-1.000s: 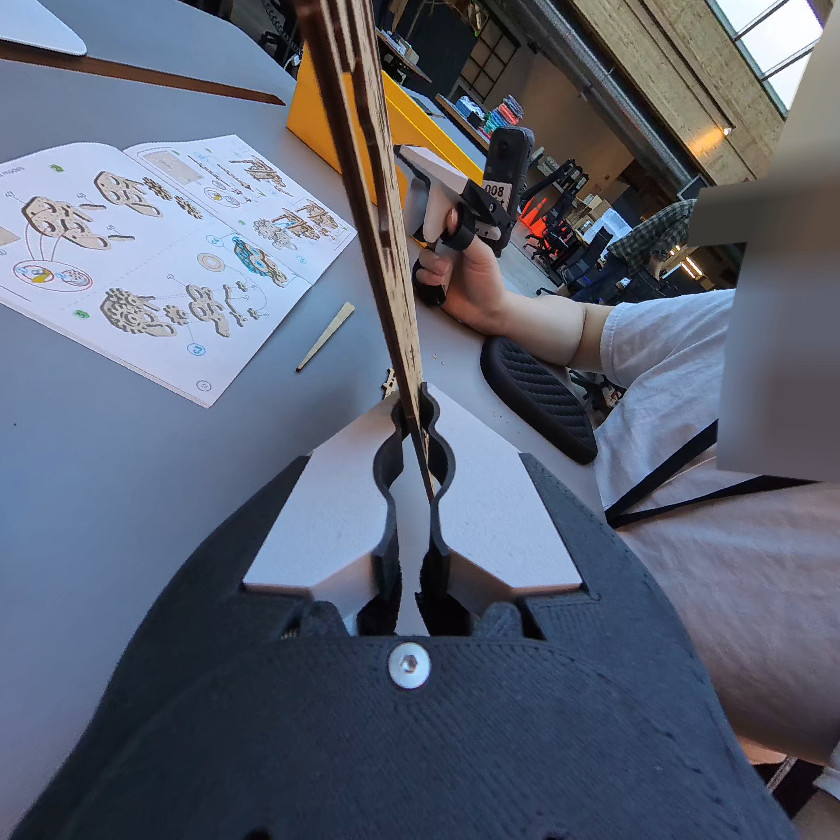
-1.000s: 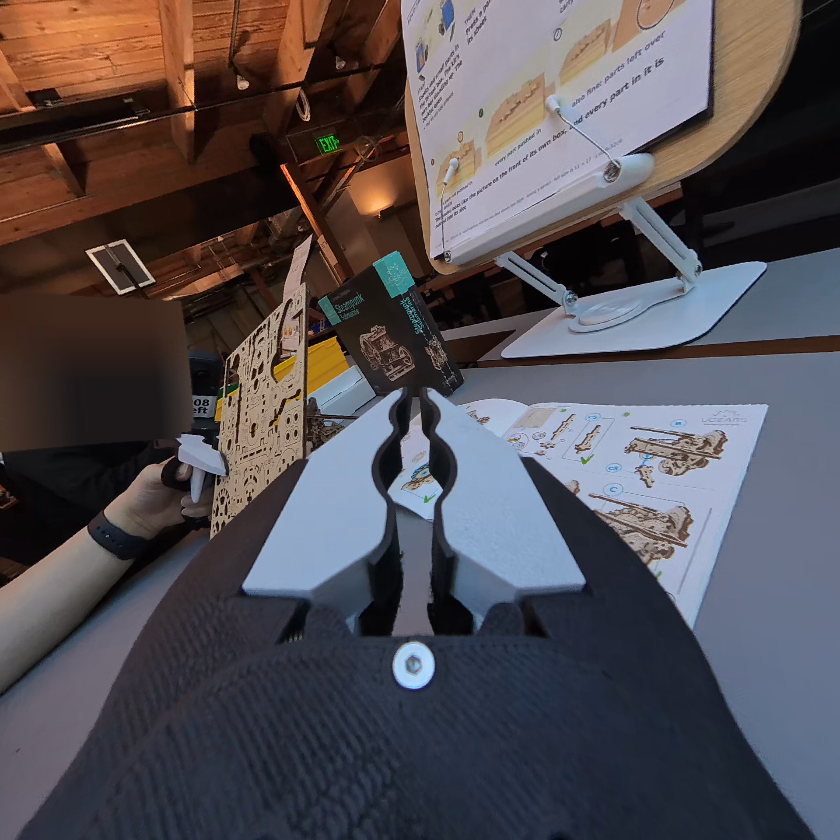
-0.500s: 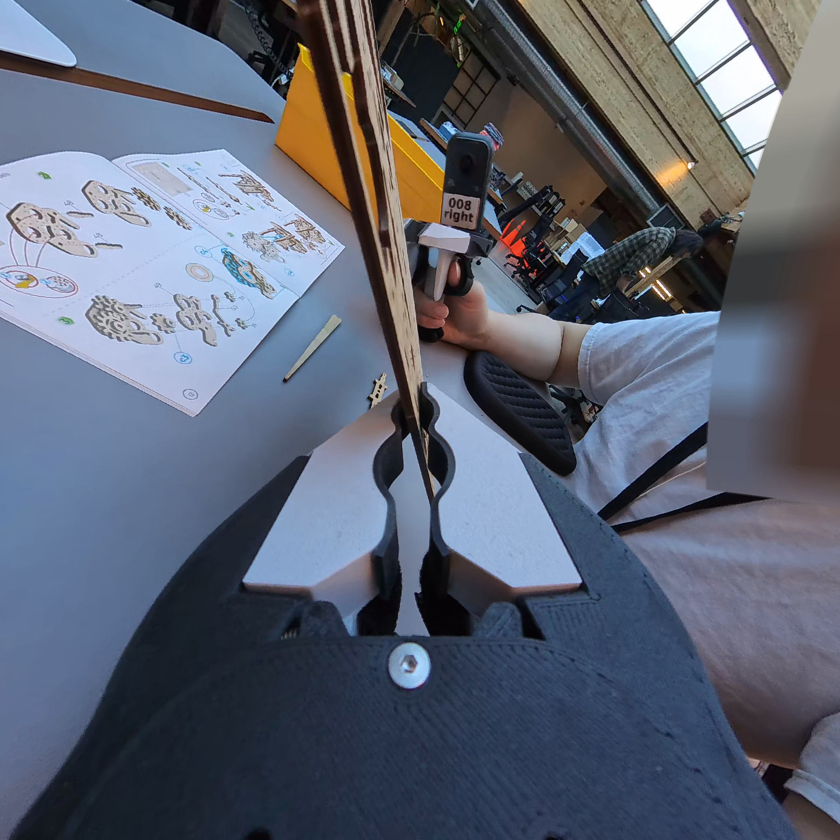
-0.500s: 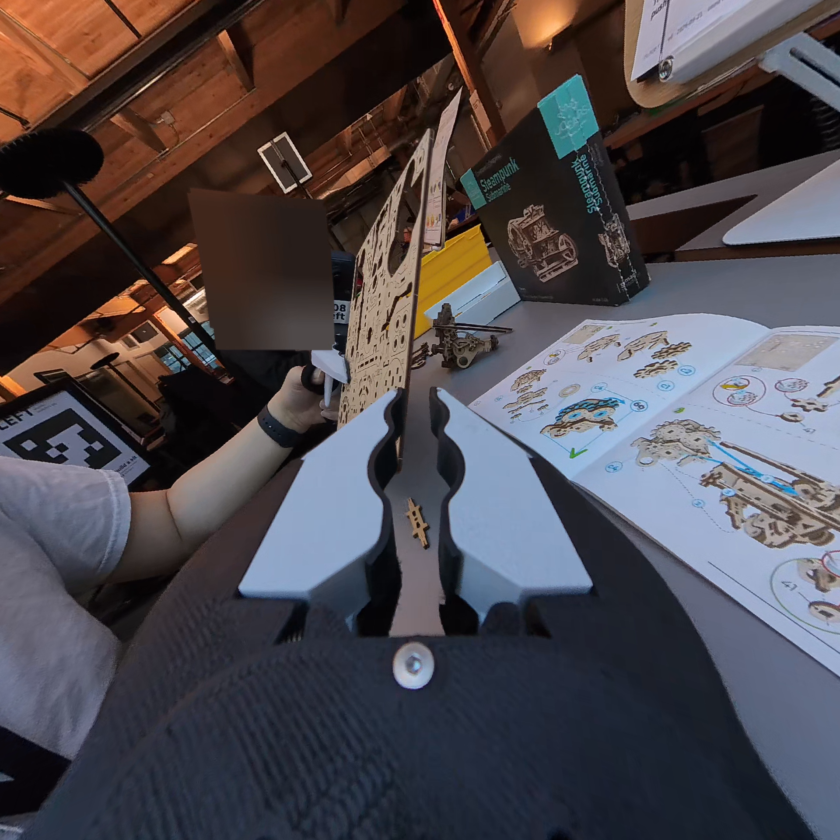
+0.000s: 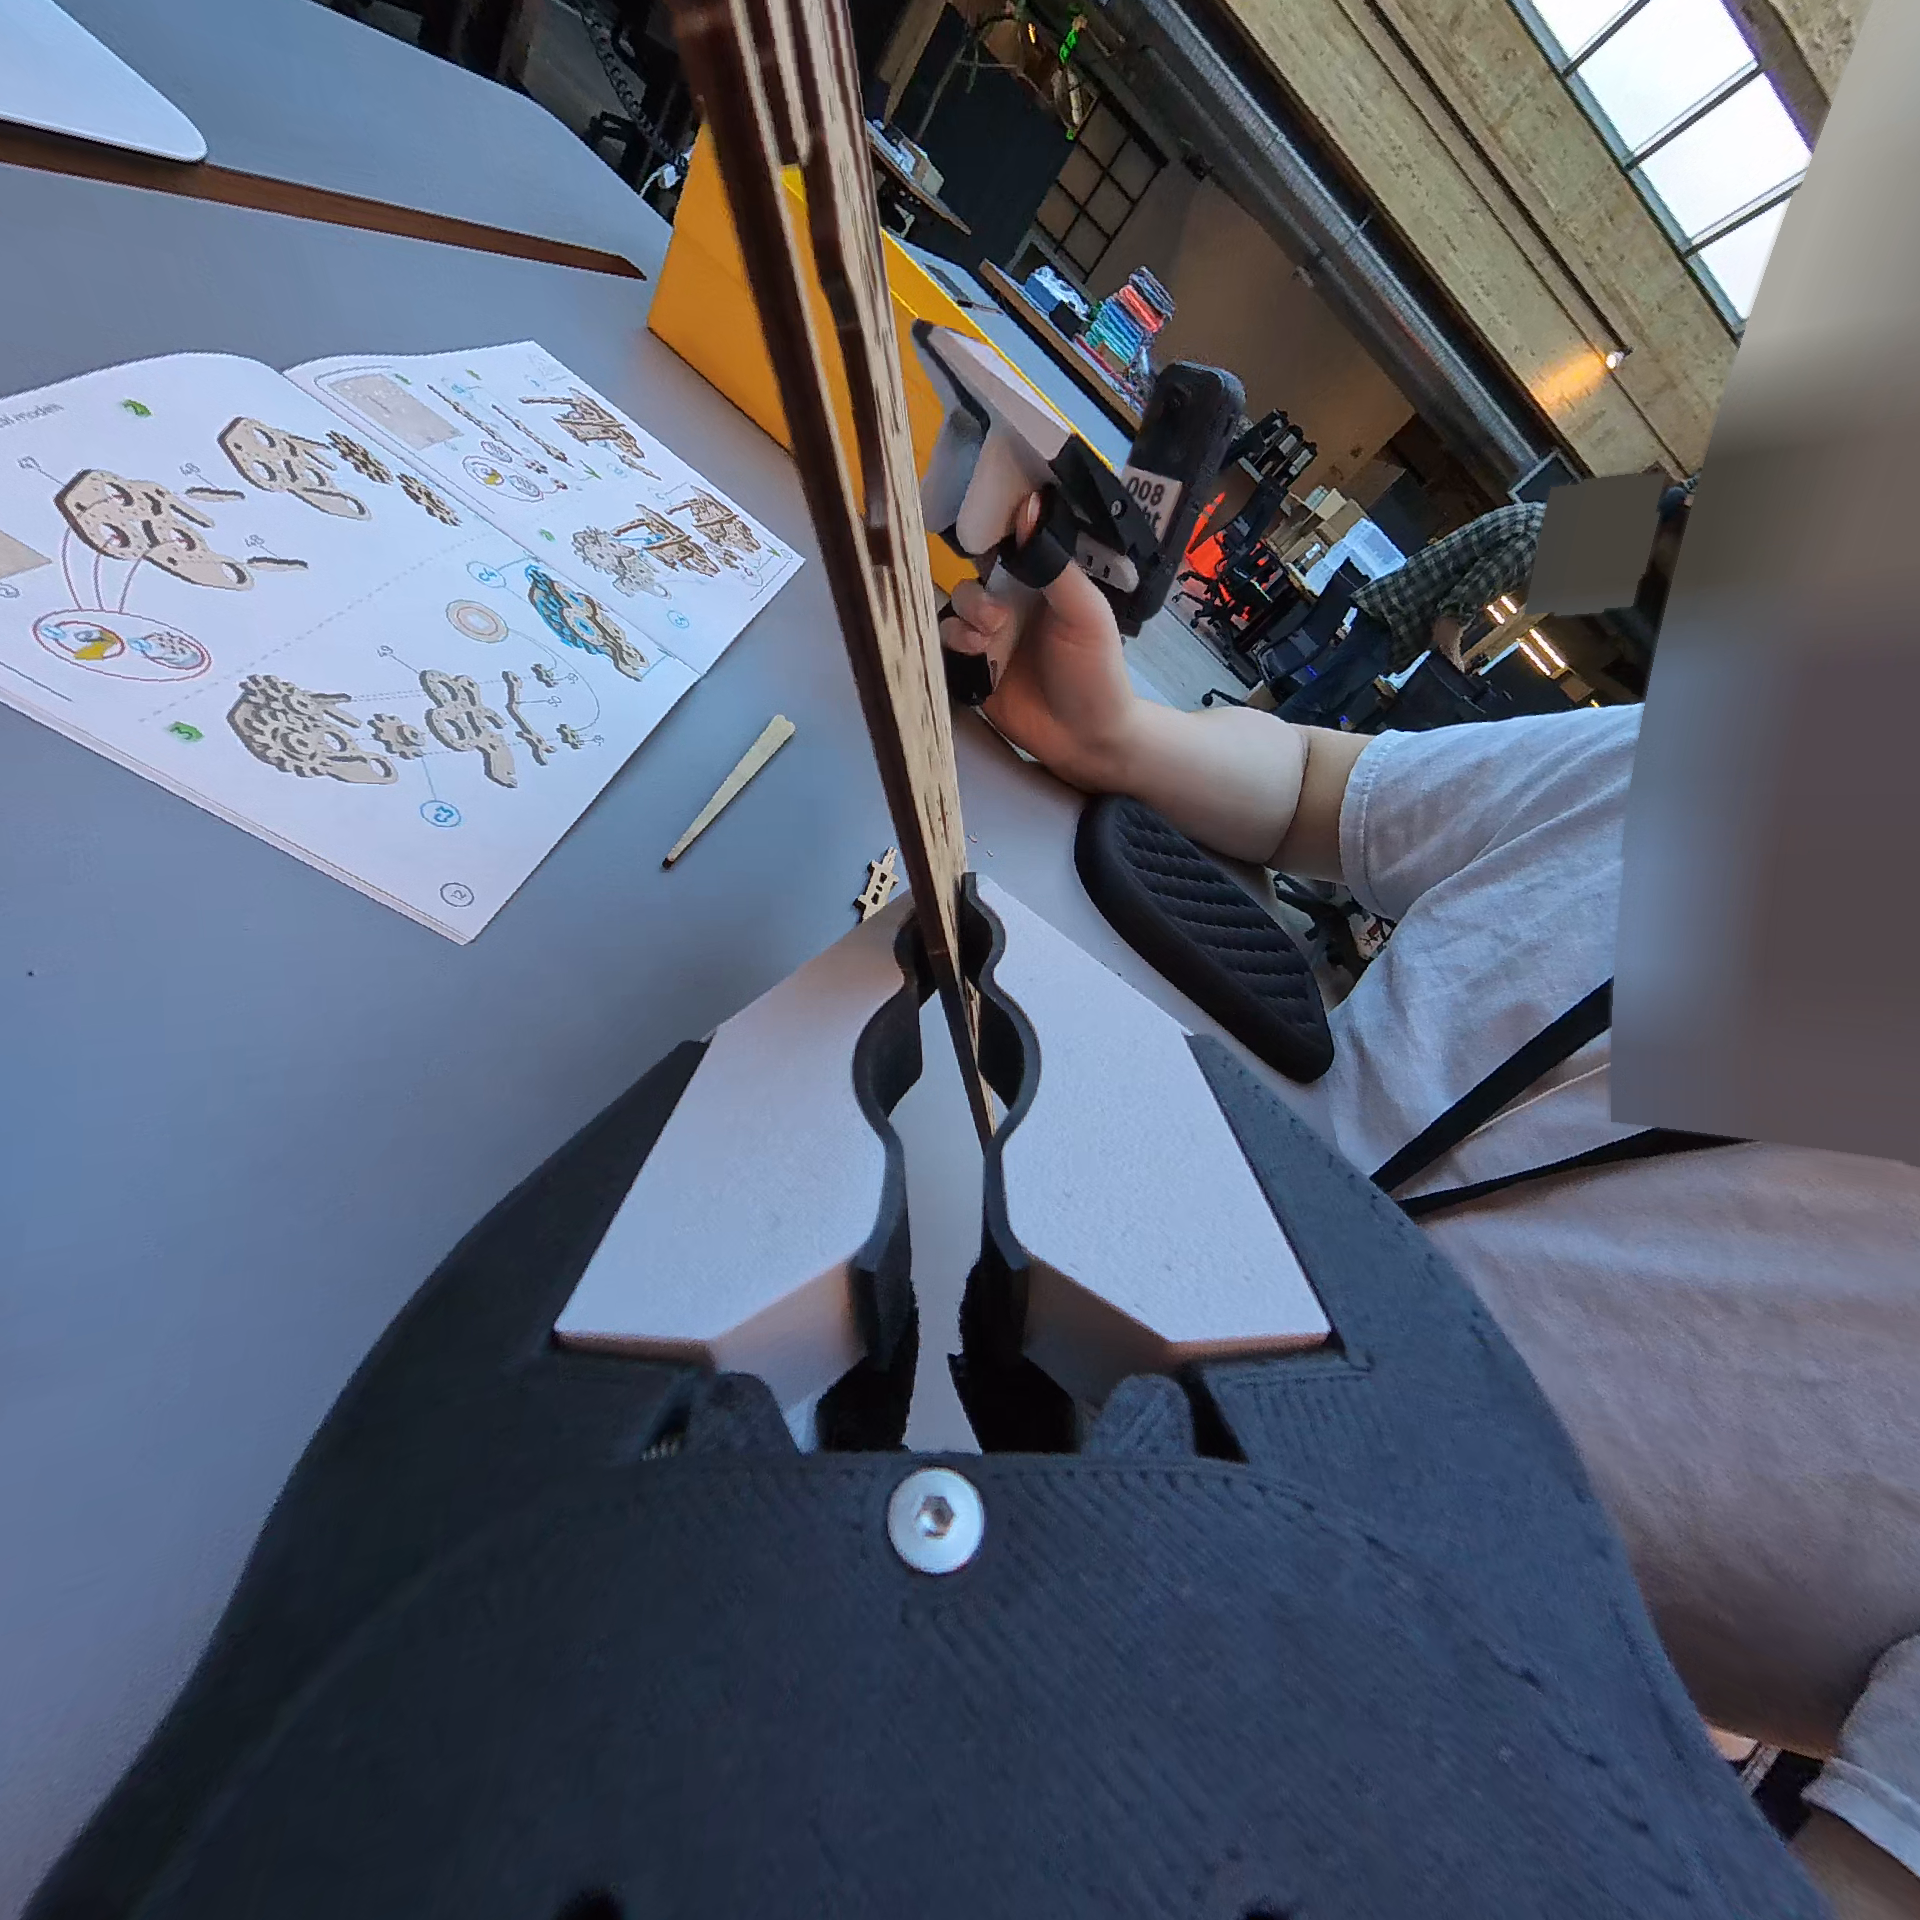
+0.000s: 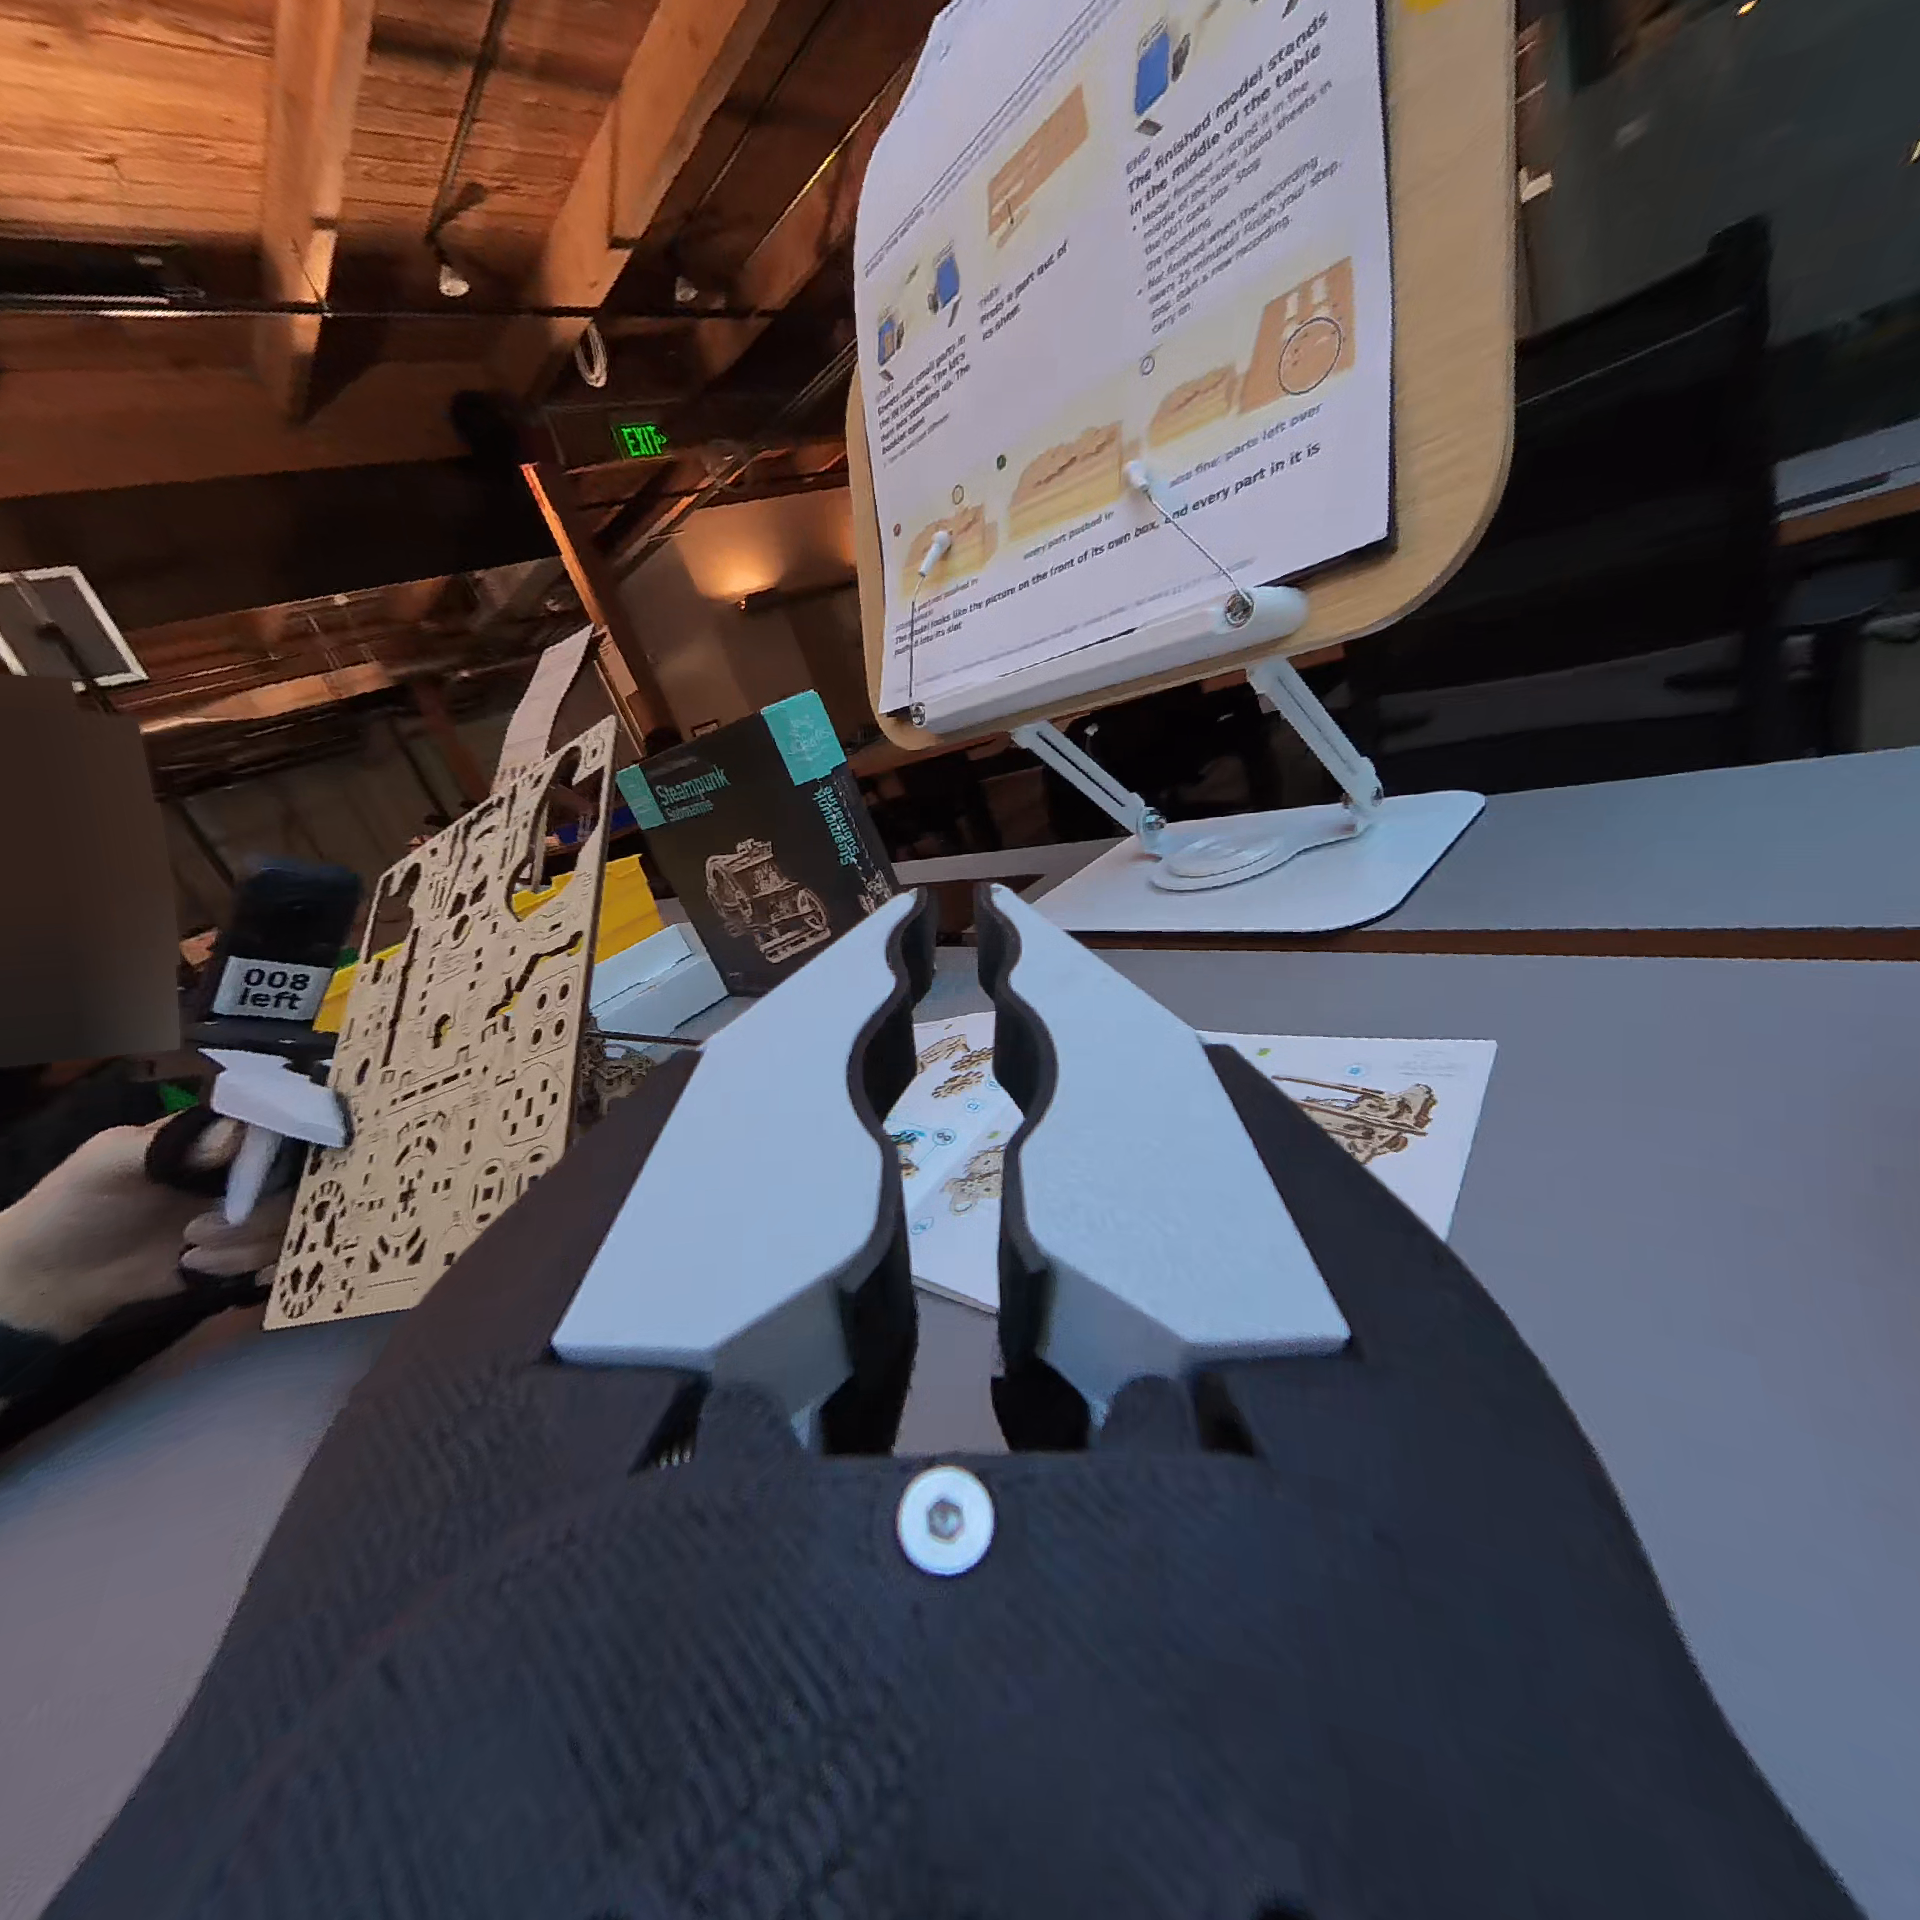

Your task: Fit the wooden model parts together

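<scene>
Your left gripper (image 5: 943, 914) clamps the wooden sheet (image 6: 457, 1049) upright (pale, laser-cut, long axis vertical); your right gripper (image 6: 948, 925) is empty, jaws slightly parted.

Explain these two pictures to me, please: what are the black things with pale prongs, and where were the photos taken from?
No robot here: a person holds a pair of tongs in each hand, each carrying a camera that looks along its prongs. In the left view, the left tongs pinch a thin wooden parts sheet, held upright on edge. In the right view, the right tongs are slightly open and hold nothing; the same sheet appears at the left. On the grey table lie an open instruction booklet, a small wooden stick and a dark model box.
</scene>
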{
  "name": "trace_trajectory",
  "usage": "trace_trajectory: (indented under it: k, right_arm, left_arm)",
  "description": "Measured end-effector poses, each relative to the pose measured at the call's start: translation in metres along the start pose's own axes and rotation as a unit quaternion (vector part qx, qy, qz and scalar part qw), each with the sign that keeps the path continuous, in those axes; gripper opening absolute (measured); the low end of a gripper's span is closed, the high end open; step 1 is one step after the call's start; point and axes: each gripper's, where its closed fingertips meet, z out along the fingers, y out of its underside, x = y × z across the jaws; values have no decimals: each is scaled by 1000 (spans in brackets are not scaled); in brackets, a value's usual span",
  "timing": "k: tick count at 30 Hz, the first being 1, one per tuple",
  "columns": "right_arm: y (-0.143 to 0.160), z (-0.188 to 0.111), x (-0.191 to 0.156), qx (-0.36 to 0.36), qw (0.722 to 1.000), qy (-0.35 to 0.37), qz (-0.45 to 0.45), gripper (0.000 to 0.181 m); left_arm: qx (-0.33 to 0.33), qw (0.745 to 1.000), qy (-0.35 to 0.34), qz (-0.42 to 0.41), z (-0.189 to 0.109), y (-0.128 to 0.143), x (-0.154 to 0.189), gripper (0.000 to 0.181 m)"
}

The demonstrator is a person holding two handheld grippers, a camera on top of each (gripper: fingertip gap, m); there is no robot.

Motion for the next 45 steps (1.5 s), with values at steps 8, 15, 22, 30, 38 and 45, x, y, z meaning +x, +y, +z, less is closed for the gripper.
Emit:
trace_trajectory:
  k: [8,15,22,30,38,45]
  right_arm:
    - [6,2,0,-9,1000,8,-20,4]
    - [10,4,5,-19,1000,6,10,4]
    - [14,6,1,-32,999,-4,3,4]
    - [44,14,-73,-106,977,-185,1,11]
    - [64,12,-104,-168,946,-263,91,34]
    - [78,12,-117,-212,927,-278,133,51]
  left_arm:
    - [-15,1000,1,4,5,5,0,0]
    - [-19,1000,0,6,5,6,0,0]
    - [-24,1000,2,7,7,8,1,0]
    - [-34,999,3,14,10,10,3,0]
    - [-44,999,12,22,16,14,8,0]
    - [-18,1000,11,21,22,5,11,0]
